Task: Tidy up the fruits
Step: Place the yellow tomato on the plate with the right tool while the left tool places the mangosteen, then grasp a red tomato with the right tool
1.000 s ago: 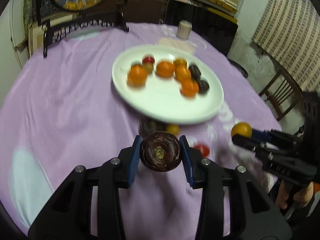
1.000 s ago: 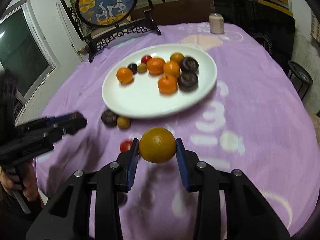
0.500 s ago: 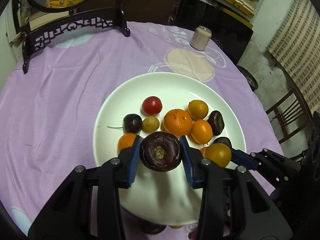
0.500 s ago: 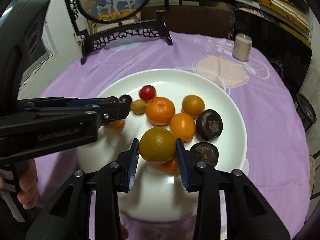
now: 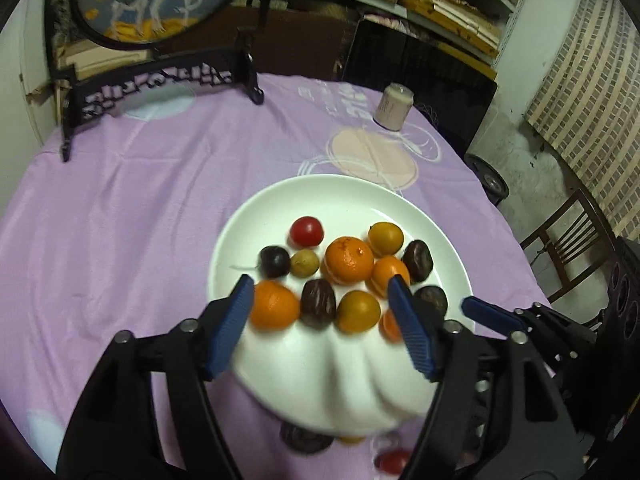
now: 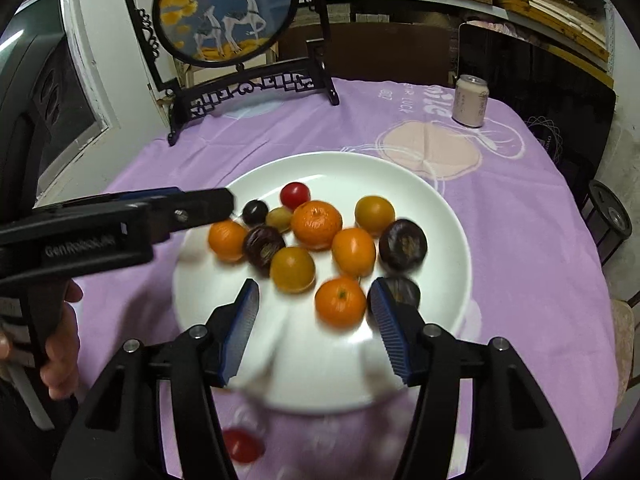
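Observation:
A white plate on the purple cloth holds several fruits: oranges, dark passion fruits and small tomatoes. My left gripper is open and empty above the plate's near side; the dark passion fruit lies on the plate below it. My right gripper is open and empty; the yellow-orange fruit lies on the plate just ahead of it. The left gripper also shows in the right wrist view, the right gripper's fingertips in the left wrist view.
Off the plate at the near side lie a red tomato and a dark fruit. A decorative screen on a black stand and a small can stand at the table's far side. A chair is at the right.
Both grippers have opened over the plate. The dark passion fruit dropped from the left one and the yellow-orange fruit from the right one; both now lie on the plate.

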A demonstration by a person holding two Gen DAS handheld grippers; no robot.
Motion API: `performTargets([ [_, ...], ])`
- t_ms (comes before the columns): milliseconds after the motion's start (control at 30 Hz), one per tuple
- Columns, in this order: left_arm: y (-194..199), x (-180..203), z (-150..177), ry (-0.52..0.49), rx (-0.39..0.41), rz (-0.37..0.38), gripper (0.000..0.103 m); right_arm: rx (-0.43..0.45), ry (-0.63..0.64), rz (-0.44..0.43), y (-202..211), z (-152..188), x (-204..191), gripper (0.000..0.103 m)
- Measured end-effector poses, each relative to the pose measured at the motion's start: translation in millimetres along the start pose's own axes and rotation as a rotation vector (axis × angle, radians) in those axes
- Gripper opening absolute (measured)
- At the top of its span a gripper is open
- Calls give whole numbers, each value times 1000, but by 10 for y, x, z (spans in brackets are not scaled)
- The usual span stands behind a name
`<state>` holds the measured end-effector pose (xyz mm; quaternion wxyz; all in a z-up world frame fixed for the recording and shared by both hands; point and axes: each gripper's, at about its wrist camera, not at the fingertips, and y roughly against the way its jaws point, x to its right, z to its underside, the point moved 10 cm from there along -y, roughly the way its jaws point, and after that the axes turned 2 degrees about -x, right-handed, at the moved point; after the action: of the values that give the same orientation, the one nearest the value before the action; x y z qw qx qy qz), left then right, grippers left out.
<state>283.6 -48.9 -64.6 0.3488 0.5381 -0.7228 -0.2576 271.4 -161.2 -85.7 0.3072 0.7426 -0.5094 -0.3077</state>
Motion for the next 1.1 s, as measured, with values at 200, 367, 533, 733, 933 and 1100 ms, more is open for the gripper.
performTargets([
  [200,411,-45,442,-12,32,-21,84,20,-50,-29,337,281,-100,65],
  [367,516,-32,756,-20,-1,-11,86,9,-54,-14,436,395,-176,65],
  [533,630,-34,927,-16,-3,3,88,0,-46,3,508,477,-242,65],
  [733,736,-137,1117,2,-11,11,89,-39,-46,21,511,698,-301,65],
  [933,767,-337,1418,36,-37,2,91,-127,-40,16,334,1097,-429,65],
  [1100,723,-490,1636,79,-80,-8,91,-157,-25,3,77,1184,-541,65],
])
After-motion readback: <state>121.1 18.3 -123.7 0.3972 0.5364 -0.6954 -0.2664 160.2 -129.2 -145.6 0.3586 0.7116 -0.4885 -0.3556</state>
